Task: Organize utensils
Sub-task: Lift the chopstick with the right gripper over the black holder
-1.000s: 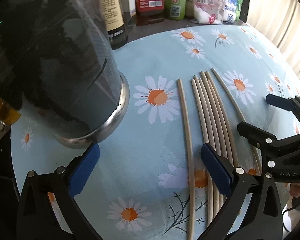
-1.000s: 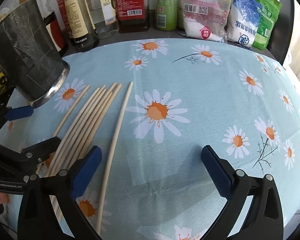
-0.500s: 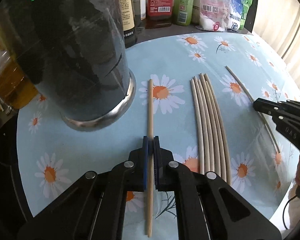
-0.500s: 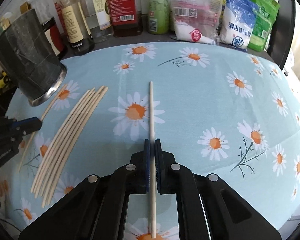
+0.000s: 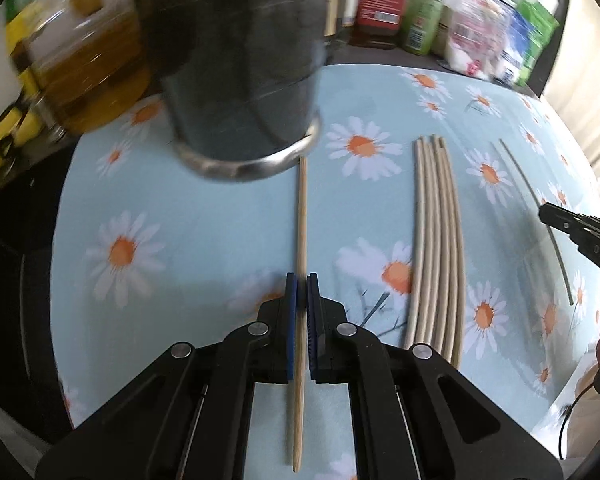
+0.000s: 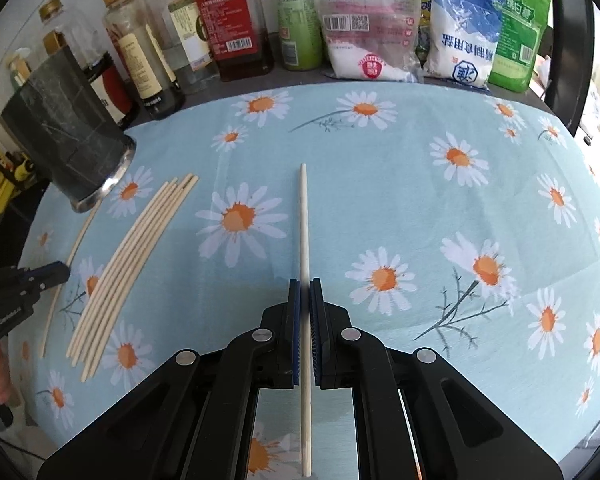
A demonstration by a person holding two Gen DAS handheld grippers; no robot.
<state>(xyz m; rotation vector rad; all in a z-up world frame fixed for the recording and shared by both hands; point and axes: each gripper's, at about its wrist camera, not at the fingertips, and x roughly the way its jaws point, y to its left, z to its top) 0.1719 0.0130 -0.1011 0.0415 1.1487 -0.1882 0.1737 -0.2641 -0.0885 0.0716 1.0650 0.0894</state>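
**Both jaws clamped, one chopstick each**

My jaws are pinched narrow on both sides. The left gripper (image 5: 301,292) holds a chopstick (image 5: 301,216) near its middle, and the right gripper (image 6: 304,296) holds a second chopstick (image 6: 304,216) the same way. Each stick's long axis runs straight ahead along my fingers, its far tip pointing away from me. The left tip sits right at the steel base rim of the dark holder (image 5: 240,80), which looms close and blurred. The right stick points across open daisy cloth on the counter (image 6: 420,168) toward the bottles and bags at the back. Five more chopsticks (image 5: 436,240) lie bundled between my hands.

My worry: the left tip is low beside the holder's foot, so pushing forward could knock the holder. A thin round stick may also swivel in the pads as I tilt it upright.
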